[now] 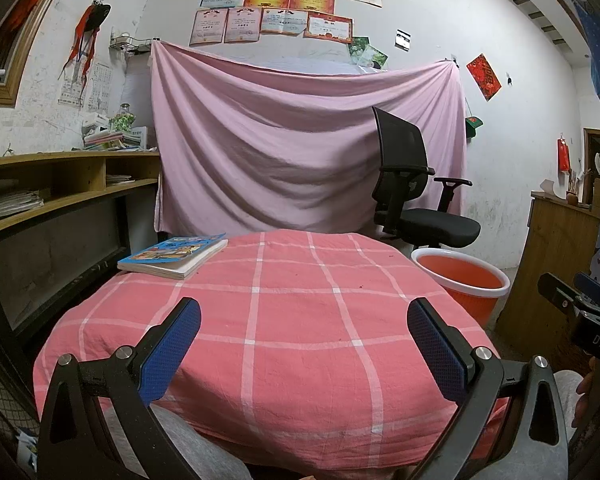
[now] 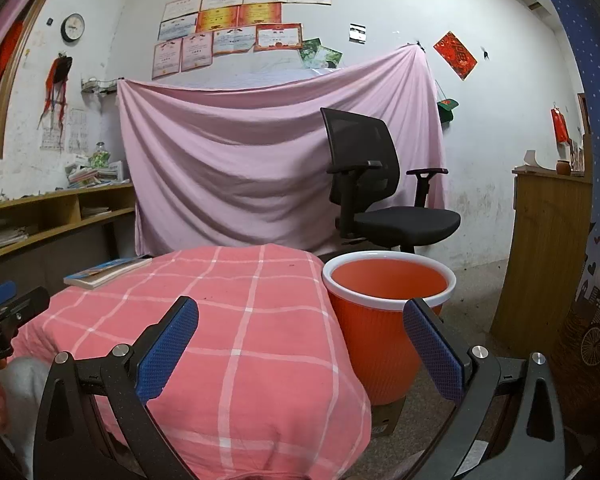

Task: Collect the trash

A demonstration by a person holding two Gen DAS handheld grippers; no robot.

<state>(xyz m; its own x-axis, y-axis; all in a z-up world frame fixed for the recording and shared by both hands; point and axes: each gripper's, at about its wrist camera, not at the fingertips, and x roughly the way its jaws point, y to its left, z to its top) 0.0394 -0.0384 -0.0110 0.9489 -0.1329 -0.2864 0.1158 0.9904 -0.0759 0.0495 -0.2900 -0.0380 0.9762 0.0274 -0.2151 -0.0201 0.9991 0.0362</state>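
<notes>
An orange wastebasket point(image 2: 384, 316) with a white rim stands on the floor just beside a pink-checked bench point(image 1: 284, 320) bearing a book point(image 1: 176, 254), while left claw point(image 1: 304, 340) and right claw point(image 2: 300, 340) hover spread, empty.

I hold my left tool point(image 1: 304, 316) level with its blue-padded fingers point(image 1: 172, 354) spread wide, gripping nothing. My right tool point(image 2: 300, 316) is the same, jaws wide apart and empty, and sits just beside the left one.
</notes>
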